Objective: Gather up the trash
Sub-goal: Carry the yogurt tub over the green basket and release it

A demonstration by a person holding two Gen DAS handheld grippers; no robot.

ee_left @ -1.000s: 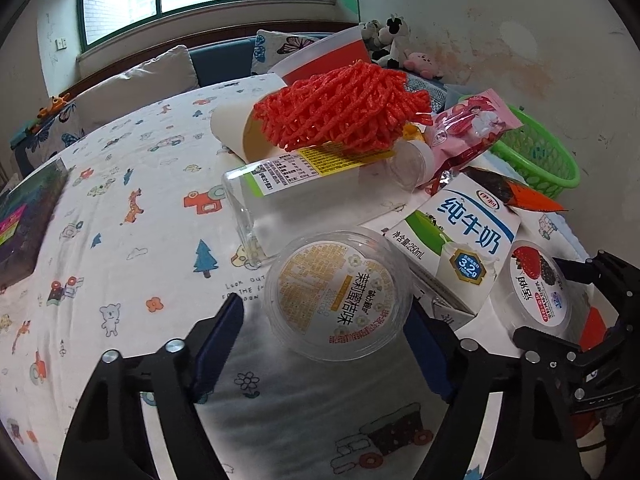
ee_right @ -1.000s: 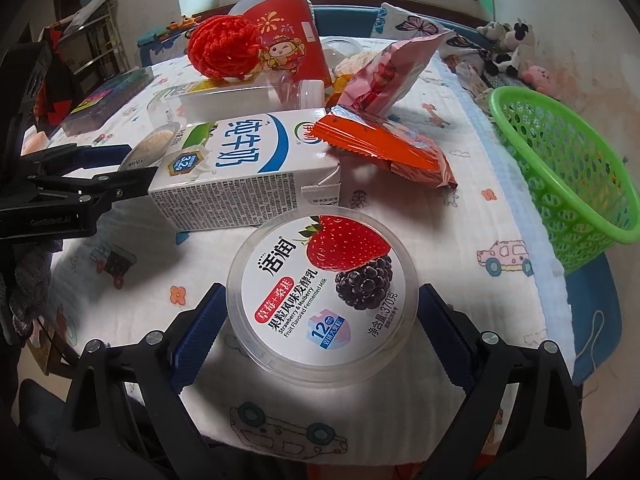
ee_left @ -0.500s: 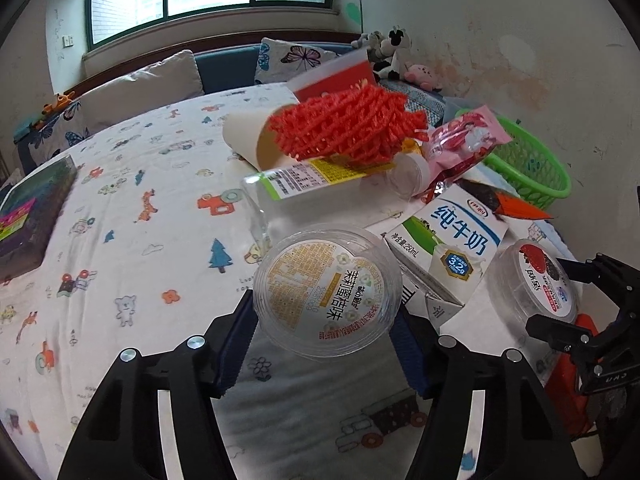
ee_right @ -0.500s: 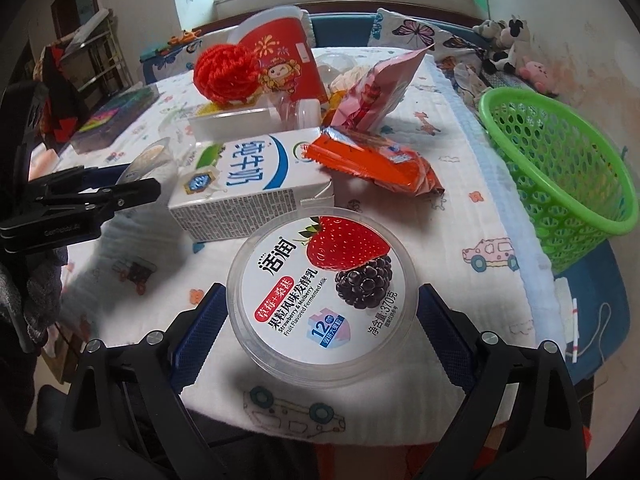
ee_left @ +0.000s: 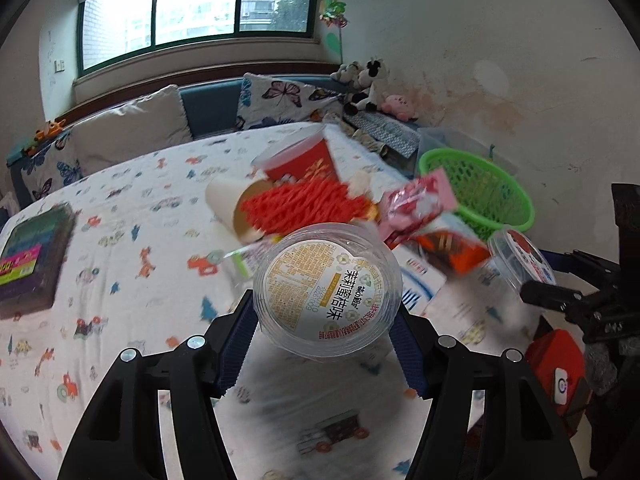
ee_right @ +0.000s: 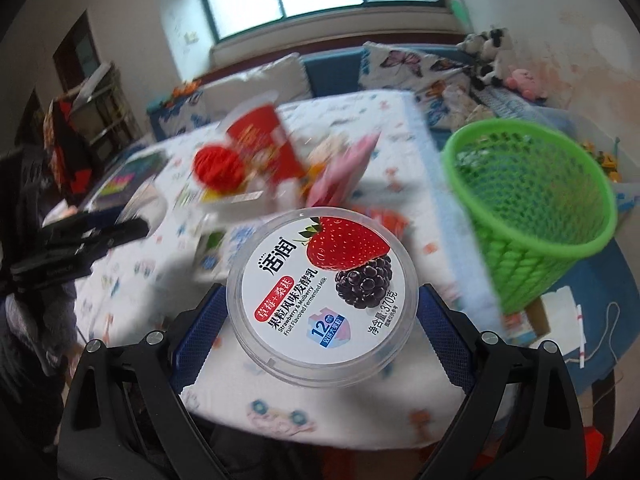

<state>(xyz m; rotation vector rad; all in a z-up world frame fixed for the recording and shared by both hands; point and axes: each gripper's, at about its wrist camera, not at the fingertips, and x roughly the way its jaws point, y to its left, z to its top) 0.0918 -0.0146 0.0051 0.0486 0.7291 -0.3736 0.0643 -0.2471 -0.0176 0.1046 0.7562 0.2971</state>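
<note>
My left gripper (ee_left: pixel 324 320) is shut on a clear jelly cup (ee_left: pixel 326 288) with a yellow and white lid, held tilted in the air above the patterned tablecloth (ee_left: pixel 120 240). My right gripper (ee_right: pixel 322 300) is shut on a strawberry and mulberry yogurt tub (ee_right: pixel 320 280), also lifted off the table. The green mesh basket (ee_right: pixel 532 208) stands at the table's right edge, to the right of the tub. In the left wrist view the yogurt tub (ee_left: pixel 520 258) shows at the right, in front of the basket (ee_left: pixel 492 196).
More trash lies mid-table: a red foam net (ee_left: pixel 304 208), a red paper tub (ee_left: pixel 300 160), a tipped paper cup (ee_left: pixel 224 204), a pink wrapper (ee_left: pixel 416 200) and an orange packet (ee_left: pixel 452 246). A dark book (ee_left: pixel 32 260) lies at the left edge. Cushions sit behind.
The left jaws closed on the jelly cup and lifted it off the cloth. The right gripper rose with the yogurt tub; the basket now looms closer on its right.
</note>
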